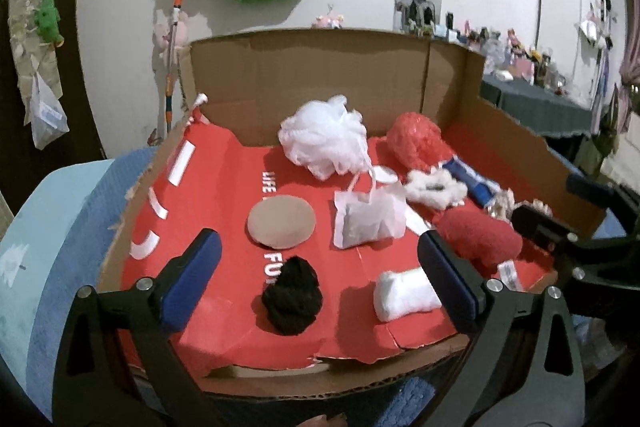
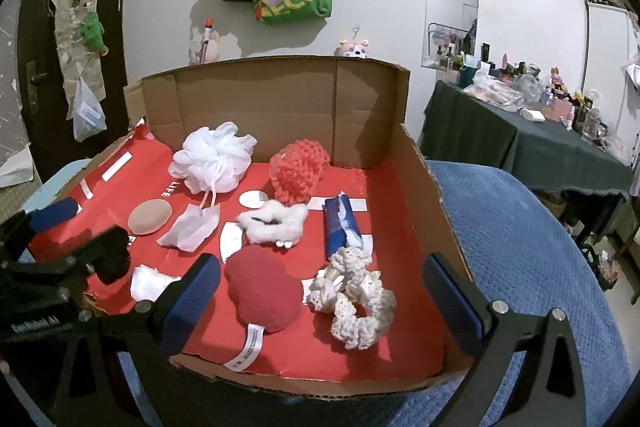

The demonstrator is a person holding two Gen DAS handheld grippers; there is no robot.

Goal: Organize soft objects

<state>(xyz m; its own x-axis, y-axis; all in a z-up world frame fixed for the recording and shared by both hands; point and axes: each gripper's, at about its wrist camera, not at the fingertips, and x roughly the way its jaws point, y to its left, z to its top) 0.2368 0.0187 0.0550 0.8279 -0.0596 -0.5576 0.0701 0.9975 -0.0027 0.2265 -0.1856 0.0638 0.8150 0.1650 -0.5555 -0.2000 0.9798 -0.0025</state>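
I hold both tools over the open cardboard tray [image 1: 304, 67], and I take the white mesh pouf [image 1: 324, 137] near its back wall as my landmark. Working left to right: my left gripper [image 1: 320, 277] stands released, jaws spread wide, nothing between the pads; the black yarn ball [image 1: 293, 301] lies well in front of the pouf and a little left of it, inside the span of those jaws but touching neither. The tan round pad [image 1: 281, 221] lies between the ball and the pouf. The white gauze pouch [image 1: 370, 213] lies just in front of the pouf, and the small white pillow pad [image 1: 404, 293] lies in front of that, close beside my inner left finger [image 1: 450, 283]. Right of the pouf are the coral net sponge [image 2: 298, 171], the fluffy white scrunchie [image 2: 274, 223], the blue packet [image 2: 340, 229], the red plush pad [image 2: 262, 293] and the cream crochet tangle [image 2: 354, 301]. My right gripper [image 2: 320, 301] is likewise released and empty, and the plush pad and tangle lie in its span. I judge the step in hand to be a pick of the black ball. To do it well I should centre the jaws on the ball, lower until the pads bracket its widest part, keep clear of the pillow pad, and close gently, since yarn compresses and may slip.
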